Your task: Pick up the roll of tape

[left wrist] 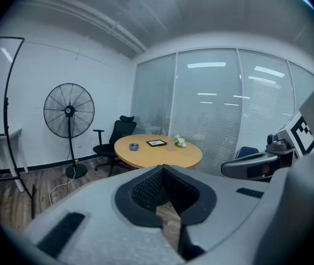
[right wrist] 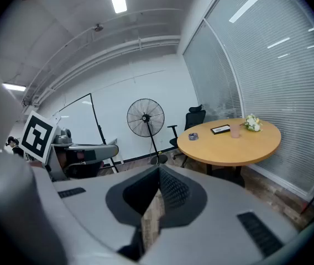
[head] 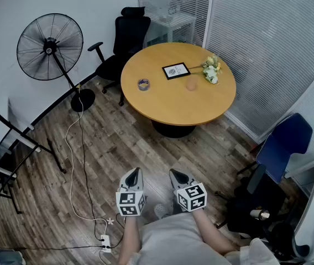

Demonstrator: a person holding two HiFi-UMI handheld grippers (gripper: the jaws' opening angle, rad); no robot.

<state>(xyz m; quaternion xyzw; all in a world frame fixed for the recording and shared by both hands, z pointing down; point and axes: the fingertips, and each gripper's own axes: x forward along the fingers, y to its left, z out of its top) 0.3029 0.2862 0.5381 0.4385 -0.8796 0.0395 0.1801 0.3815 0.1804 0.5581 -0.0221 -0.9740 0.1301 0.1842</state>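
Note:
A small bluish roll of tape (head: 144,84) lies near the left edge of the round wooden table (head: 173,101), far ahead of me. The roll of tape (left wrist: 134,146) looks tiny in the left gripper view, and the roll of tape (right wrist: 193,136) is just as small in the right gripper view. My left gripper (head: 134,174) and right gripper (head: 177,175) hang side by side over the wood floor, close to my body and well short of the table. Both are shut with nothing between their jaws.
On the table also rest a black picture frame (head: 176,70), a pinkish cup (head: 191,83) and a small bunch of flowers (head: 212,69). A black office chair (head: 121,43) and a standing fan (head: 51,47) stand left of it; a blue chair (head: 281,142) right. A cable (head: 74,164) crosses the floor.

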